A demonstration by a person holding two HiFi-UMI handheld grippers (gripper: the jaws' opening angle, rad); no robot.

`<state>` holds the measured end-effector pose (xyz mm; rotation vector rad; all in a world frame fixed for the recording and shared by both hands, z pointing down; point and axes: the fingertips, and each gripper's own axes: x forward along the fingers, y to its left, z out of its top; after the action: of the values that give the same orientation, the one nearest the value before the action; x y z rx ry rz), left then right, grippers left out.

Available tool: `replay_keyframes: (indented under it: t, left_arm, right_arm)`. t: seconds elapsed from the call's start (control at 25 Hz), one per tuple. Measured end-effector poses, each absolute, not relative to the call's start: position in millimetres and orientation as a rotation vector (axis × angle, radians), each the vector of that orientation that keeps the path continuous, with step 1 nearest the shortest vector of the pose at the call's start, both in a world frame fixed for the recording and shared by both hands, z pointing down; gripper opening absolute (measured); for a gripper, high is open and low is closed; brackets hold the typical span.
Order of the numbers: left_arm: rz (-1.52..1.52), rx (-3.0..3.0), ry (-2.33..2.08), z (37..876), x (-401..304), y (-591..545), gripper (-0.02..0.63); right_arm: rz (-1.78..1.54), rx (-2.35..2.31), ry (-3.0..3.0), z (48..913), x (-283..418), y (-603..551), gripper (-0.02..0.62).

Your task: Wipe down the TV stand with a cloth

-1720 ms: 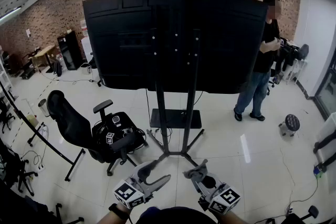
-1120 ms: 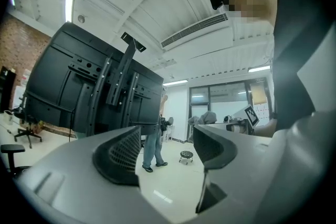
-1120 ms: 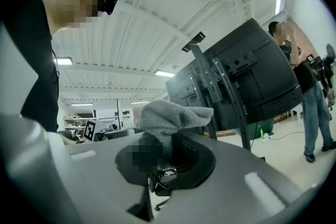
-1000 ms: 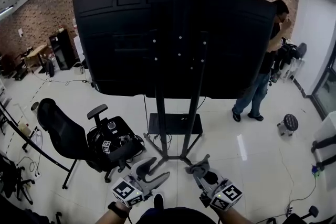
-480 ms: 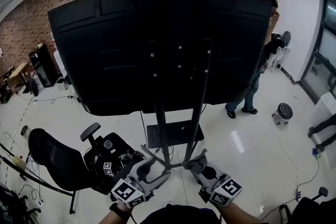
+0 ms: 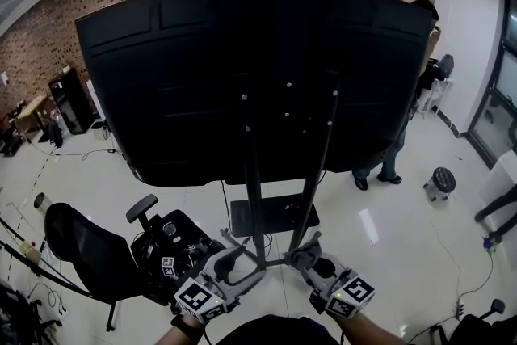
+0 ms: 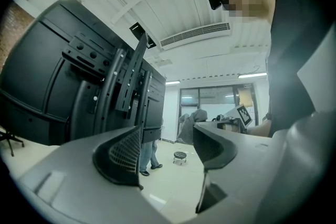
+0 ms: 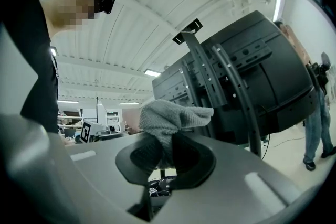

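The black TV stand (image 6: 311, 174) rises just ahead of me, two uprights carrying the back of a big black TV (image 6: 186, 77), with a low shelf (image 6: 273, 218) and splayed feet. My right gripper (image 6: 304, 257) is shut on a grey cloth (image 8: 167, 115) that sticks up between its jaws, held near the stand's foot. My left gripper (image 6: 239, 260) stands open with nothing in it; through its jaws I see the stand's uprights (image 7: 113, 89) at the left. The right gripper view shows the stand's uprights (image 8: 231, 84) to the right of the cloth.
A black office chair (image 6: 97, 258) with gear on its seat stands at my left. A person (image 6: 404, 133) stands behind the TV at the right, beside a small round stool (image 6: 440, 178). White tiled floor (image 6: 388, 246) lies around the stand. Brick wall at the back.
I have come closer to the stand, and the TV now fills more of the head view. Both grippers stay low in front of me, the right still shut on the cloth.
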<state>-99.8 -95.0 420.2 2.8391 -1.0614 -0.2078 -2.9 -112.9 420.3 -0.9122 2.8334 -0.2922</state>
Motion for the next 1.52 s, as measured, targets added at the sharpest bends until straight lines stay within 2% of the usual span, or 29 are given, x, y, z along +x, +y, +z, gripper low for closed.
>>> replay_keyframes:
  t: [0.4,0.84,1.08,1.52]
  left_arm:
    - [-0.231,2.909,-1.147,379.8,-92.1,-122.5,0.334]
    - [-0.31,3.152,-1.183,246.7,-84.3,-166.9,0.331]
    - [-0.382,3.305,-1.21,164.0,-76.4,-185.5,0.331]
    - [-0.369,3.403,-1.29,60.9,-70.1,-233.6,0.331]
  right_arm:
    - [-0.092,-0.784,2.868,363.2,3.4,-151.3,0.029]
    - [0.428,-0.619,2.9,211.1,-14.9,-205.9,0.031]
    - [0.592,-0.605,2.83,120.3,-14.9,-238.1,0.031]
    - [0.772,-0.759,2.843,-18.6,-26.5,-314.5,0.034]
